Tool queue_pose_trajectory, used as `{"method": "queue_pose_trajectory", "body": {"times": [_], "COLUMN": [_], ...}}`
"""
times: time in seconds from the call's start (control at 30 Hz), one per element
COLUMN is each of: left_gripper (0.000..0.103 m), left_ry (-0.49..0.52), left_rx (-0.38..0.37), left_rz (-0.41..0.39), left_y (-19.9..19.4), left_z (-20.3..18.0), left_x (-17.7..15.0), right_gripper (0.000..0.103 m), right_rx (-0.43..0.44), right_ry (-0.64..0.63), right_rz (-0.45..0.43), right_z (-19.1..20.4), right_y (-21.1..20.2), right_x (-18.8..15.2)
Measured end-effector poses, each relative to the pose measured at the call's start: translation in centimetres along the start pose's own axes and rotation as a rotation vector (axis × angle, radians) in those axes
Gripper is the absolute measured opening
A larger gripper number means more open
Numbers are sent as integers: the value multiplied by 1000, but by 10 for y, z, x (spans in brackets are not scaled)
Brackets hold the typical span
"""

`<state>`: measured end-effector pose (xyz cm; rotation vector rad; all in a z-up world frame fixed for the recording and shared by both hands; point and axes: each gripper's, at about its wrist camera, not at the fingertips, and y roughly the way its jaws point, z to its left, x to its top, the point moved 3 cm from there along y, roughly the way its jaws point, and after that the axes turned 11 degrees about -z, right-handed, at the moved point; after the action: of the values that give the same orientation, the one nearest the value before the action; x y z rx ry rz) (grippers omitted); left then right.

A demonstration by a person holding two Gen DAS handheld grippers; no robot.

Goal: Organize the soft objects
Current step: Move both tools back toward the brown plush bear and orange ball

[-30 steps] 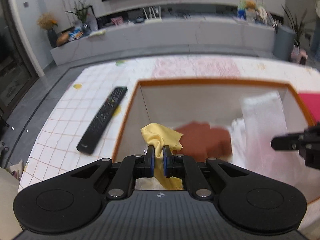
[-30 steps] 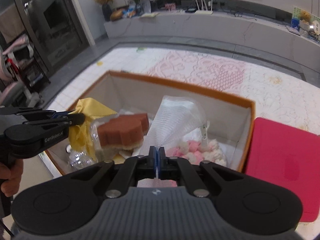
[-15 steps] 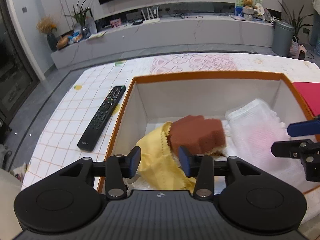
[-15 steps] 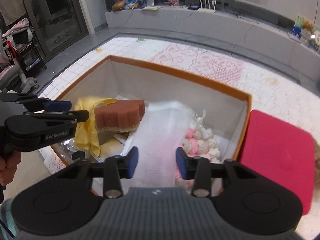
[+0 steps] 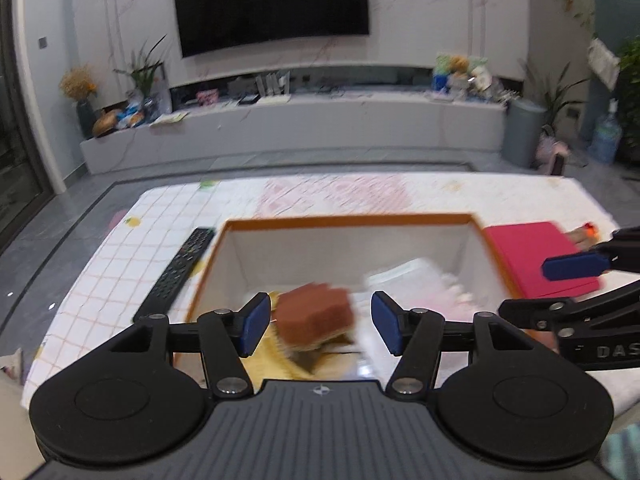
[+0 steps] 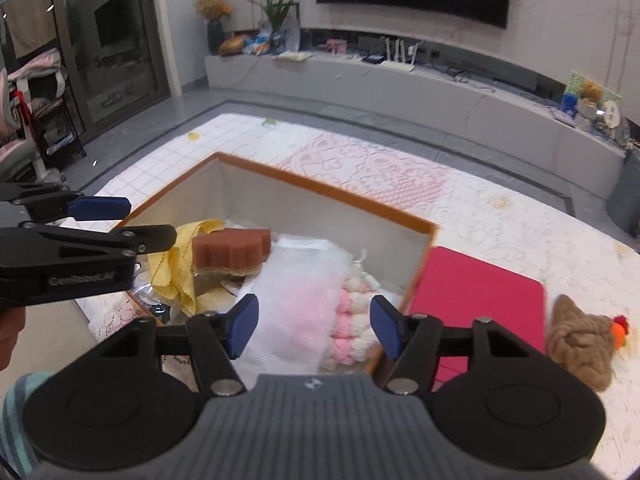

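Note:
An orange-rimmed box (image 5: 344, 220) (image 6: 320, 190) on the table holds a yellow cloth (image 6: 176, 264), a brown sponge (image 5: 316, 316) (image 6: 232, 250), a white mesh bag (image 6: 296, 308) (image 5: 412, 276) and a pink and white fluffy item (image 6: 354, 320). My left gripper (image 5: 318, 326) is open and empty above the box's near left side. My right gripper (image 6: 312, 326) is open and empty above the mesh bag. A brown knitted toy (image 6: 580, 340) lies on the table right of the box.
A red flat pad (image 5: 540, 256) (image 6: 476, 304) lies against the box's right side. A black remote (image 5: 176, 276) lies left of the box. The tablecloth (image 6: 400, 172) spreads behind. A TV bench and plants stand far back.
Both grippers opened: the left let go of the yellow cloth, the right let go of the mesh bag. Both now lie in the box. Both grippers have risen and pulled back.

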<state>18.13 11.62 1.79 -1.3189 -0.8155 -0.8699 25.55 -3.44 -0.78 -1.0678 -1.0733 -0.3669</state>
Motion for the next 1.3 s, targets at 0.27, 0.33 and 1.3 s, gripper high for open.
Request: {"method": "queue_pose_trajectory", "body": {"times": [0.27, 0.33, 1.3], "left_gripper": [68, 68, 66], "left_ry": [-36, -41, 118], "left_rx": [-142, -177, -451], "left_rz": [-54, -48, 36], "left_y": [-19, -19, 32], "left_z": [-56, -73, -267], "left_x": [7, 6, -20], "right_gripper": [63, 63, 68], "right_rx": [-78, -104, -442], "right_ry": [79, 99, 291], "right_rz": [-22, -25, 45], "right_z": [-46, -60, -246], "right_y": [-52, -64, -127], "right_x": [-26, -33, -135]}}
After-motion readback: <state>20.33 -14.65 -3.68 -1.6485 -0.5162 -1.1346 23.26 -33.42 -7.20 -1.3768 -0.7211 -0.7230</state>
